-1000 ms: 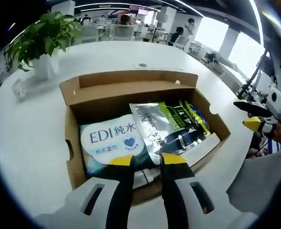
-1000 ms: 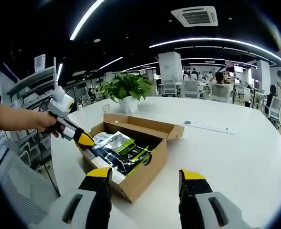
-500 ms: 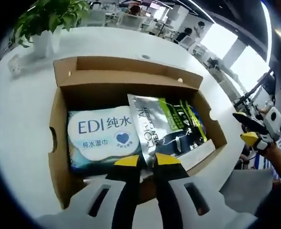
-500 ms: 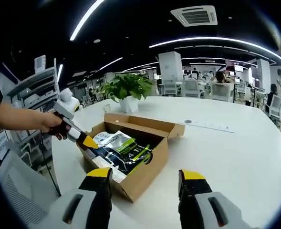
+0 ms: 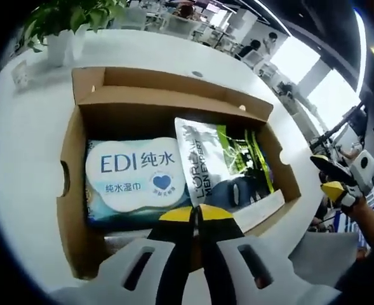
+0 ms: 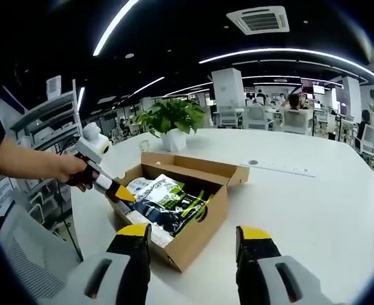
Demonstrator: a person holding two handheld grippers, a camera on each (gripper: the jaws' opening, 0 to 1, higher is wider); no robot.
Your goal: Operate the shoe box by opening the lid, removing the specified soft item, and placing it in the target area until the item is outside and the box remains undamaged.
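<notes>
A wide white bench [image 6: 313, 197] is seen in both views. A potted plant [image 6: 171, 119] with broad green leaves, set in a white pot [image 6: 174, 141], is placed on the bench, well apart from its near edge; in the left gripper view the plant [image 5: 72, 16] is found at the bench's far left. A small round dark insert [image 5: 197, 74] is let into the bench top beyond the plant's side. Behind the plant, white office chairs [image 6: 258, 117] and seated people are made out. Above the bench, a square ceiling vent [image 6: 260, 20] and long curved light strips [image 6: 282, 52] are mounted.
</notes>
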